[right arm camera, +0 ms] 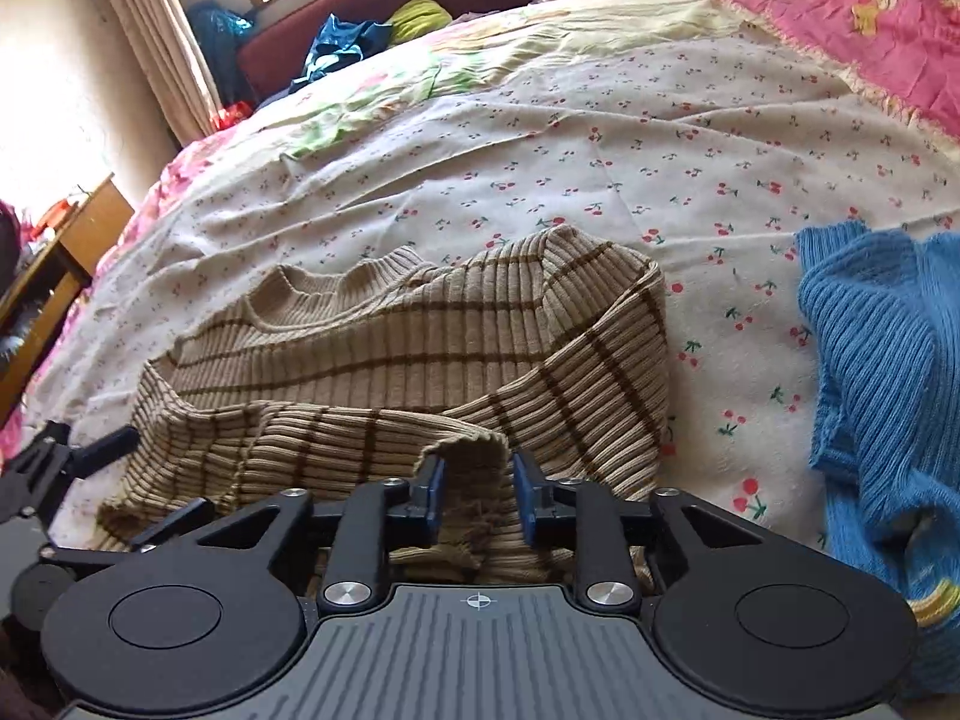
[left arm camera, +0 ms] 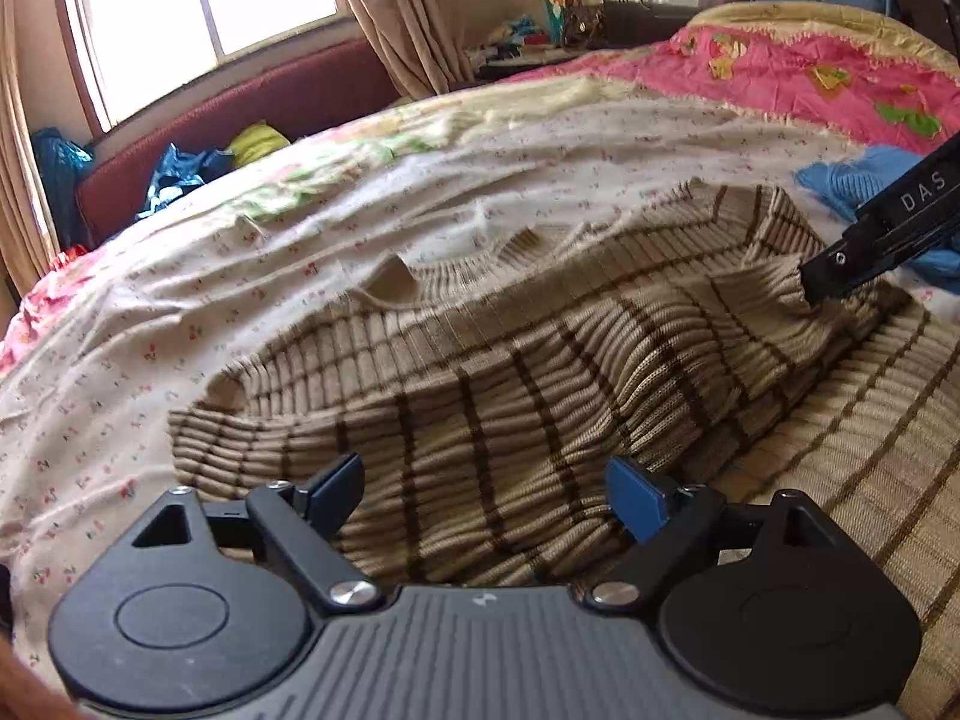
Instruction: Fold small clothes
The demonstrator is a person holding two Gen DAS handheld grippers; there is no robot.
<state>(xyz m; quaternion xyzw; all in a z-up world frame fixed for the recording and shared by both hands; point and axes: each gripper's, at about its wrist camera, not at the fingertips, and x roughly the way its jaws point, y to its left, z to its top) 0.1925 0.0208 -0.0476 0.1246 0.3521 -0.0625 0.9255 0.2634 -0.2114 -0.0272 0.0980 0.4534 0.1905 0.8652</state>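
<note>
A beige ribbed sweater with brown stripes lies on the cherry-print bedsheet, its collar toward the far side. My left gripper is open, low over the sweater's near part, with nothing between its blue pads. In the left wrist view my right gripper pinches a raised fold of the sweater at the right. In the right wrist view the sweater is partly folded over itself, and my right gripper holds its ribbed edge between narrowly spaced pads. The left gripper shows at the left edge.
A blue knit garment lies right of the sweater, also seen in the left wrist view. A pink quilt covers the bed's far right. A maroon couch with clothes stands under the window. A wooden table is at the left.
</note>
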